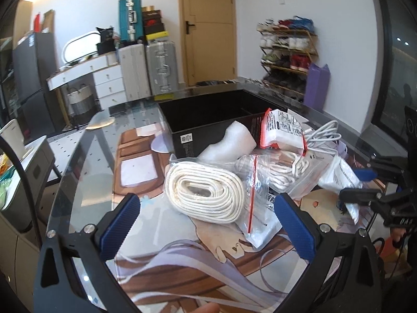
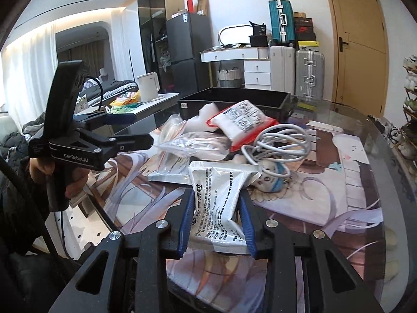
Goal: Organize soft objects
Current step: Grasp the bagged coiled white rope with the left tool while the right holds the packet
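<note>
Between the blue pads of the right tool (image 2: 217, 224) sits a white printed sachet (image 2: 221, 195), pinched at its crumpled waist, probably so the limp packet hangs without slipping. Ahead of that tool lies the remaining pile: a red-edged packet (image 2: 241, 120), a coiled white cable (image 2: 278, 143) and clear zip bags (image 2: 187, 143). Beyond the pile stands a black box (image 2: 260, 97), most likely the destination; its interior looks empty from the left view. Gaping wide and holding nothing, the left tool (image 1: 206, 227) has a bagged coil of white rope (image 1: 206, 195) just ahead of its pads on the table (image 1: 86, 156).
</note>
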